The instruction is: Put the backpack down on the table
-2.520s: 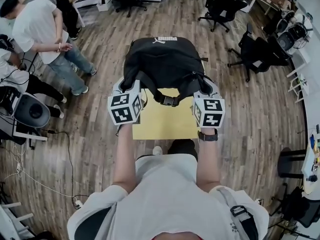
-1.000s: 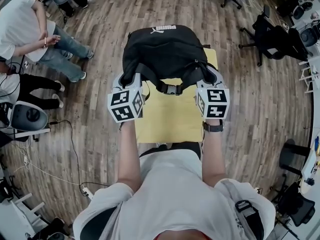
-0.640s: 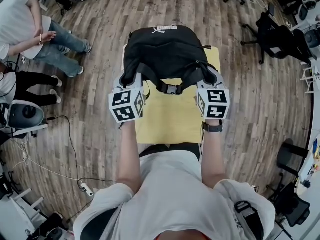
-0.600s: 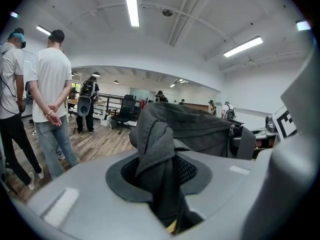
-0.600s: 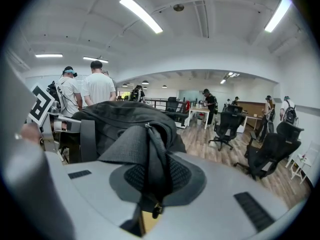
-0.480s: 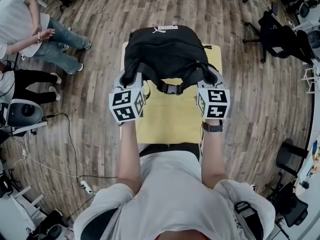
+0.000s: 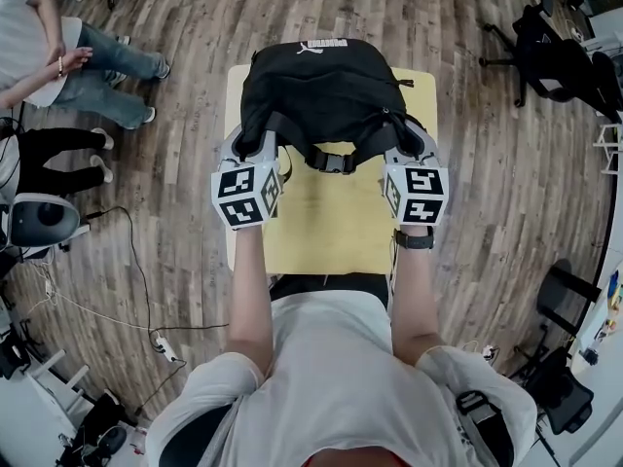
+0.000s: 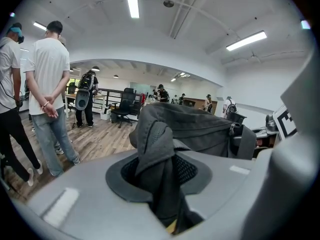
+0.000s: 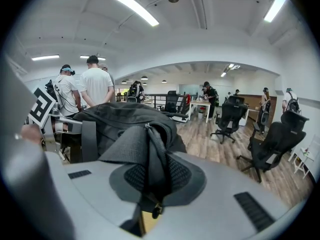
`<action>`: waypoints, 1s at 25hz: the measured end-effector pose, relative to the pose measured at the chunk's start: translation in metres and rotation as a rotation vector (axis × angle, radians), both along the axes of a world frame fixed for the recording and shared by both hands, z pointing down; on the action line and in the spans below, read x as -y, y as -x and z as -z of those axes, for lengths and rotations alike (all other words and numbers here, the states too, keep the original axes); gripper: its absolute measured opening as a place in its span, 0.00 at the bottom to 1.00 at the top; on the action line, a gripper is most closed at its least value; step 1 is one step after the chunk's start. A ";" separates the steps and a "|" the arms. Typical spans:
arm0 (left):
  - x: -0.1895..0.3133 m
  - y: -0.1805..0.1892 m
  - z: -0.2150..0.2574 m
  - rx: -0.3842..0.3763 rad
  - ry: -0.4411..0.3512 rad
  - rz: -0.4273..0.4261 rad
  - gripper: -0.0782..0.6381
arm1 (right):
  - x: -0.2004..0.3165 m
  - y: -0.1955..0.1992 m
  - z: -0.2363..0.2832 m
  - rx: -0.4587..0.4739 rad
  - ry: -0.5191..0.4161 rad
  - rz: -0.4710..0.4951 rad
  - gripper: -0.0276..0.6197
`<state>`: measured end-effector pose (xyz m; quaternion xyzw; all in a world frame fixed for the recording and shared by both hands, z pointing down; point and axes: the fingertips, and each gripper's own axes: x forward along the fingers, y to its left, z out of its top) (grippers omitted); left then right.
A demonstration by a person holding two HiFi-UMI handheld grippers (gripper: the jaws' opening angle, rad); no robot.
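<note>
Head view, upper centre: the black backpack [image 7: 326,90] hangs over the far end of the yellow table [image 7: 331,227]. The left gripper [image 7: 255,147] is clamped on the left strap [image 8: 159,179]; the right gripper [image 7: 409,147] is clamped on the right strap [image 9: 150,169].

Person in jeans [image 7: 102,74] and another in black trousers [image 7: 58,154] well left of the jaws, on wood floor [image 7: 496,212]. Black office chairs [image 7: 557,66] well to the right.
</note>
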<state>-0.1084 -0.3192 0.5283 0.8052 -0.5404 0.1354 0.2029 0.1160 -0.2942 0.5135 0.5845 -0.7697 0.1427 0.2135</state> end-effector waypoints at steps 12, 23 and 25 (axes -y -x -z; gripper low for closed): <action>0.017 -0.014 -0.039 -0.008 0.041 -0.006 0.26 | 0.020 -0.013 -0.037 -0.008 0.023 0.020 0.09; 0.029 -0.015 -0.072 -0.005 0.083 0.000 0.26 | 0.033 -0.014 -0.071 -0.003 0.063 0.027 0.09; 0.030 -0.014 -0.079 -0.007 0.091 0.005 0.26 | 0.036 -0.012 -0.077 -0.006 0.070 0.030 0.09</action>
